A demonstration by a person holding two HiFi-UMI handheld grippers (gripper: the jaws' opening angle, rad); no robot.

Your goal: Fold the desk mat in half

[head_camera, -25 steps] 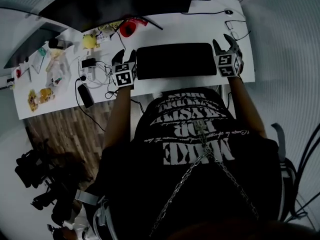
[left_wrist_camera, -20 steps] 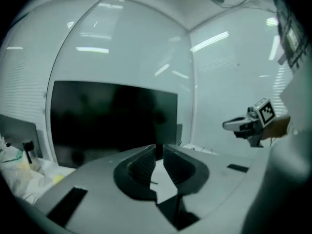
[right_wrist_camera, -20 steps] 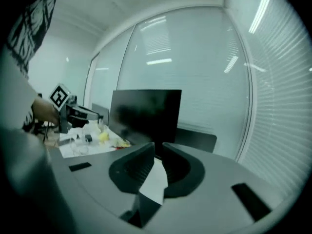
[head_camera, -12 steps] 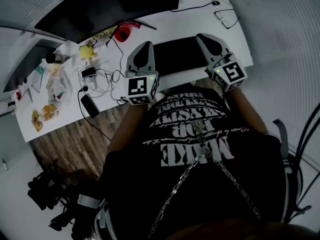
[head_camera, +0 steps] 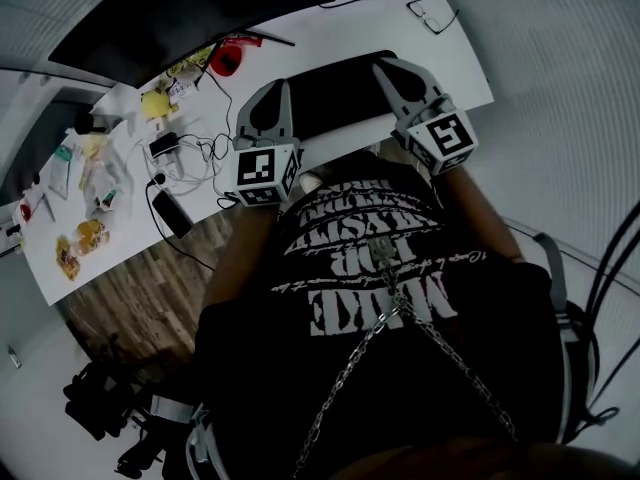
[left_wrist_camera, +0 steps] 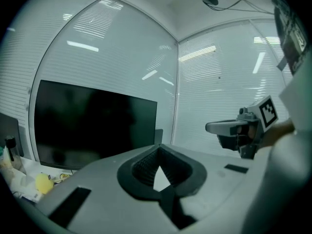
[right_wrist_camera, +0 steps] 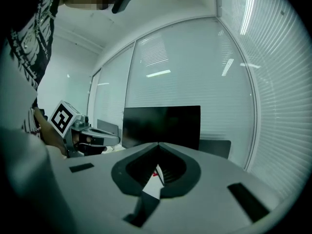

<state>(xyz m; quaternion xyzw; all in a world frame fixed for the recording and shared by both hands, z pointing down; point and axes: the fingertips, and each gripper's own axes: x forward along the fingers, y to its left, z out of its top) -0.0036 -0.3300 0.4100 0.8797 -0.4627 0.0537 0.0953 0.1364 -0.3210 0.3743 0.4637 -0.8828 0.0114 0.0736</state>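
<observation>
The black desk mat [head_camera: 340, 93] sits on the white desk [head_camera: 450, 68] at twelve o'clock from the person's chest. It lay flat a second ago, and now its near side looks lifted. The left gripper [head_camera: 274, 86] at its nine o'clock and the right gripper [head_camera: 384, 64] at its three o'clock were spread and low then. Now each has its jaws pressed together, pinching a dark mat corner. In the head view, the gripper bodies hide those corners, and the near edge is hard to trace.

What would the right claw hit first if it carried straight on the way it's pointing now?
Probably the black monitor: the right claw, shut on the desk mat, aims at its screen. Nothing nearer shows, though depth is unclear.
</observation>
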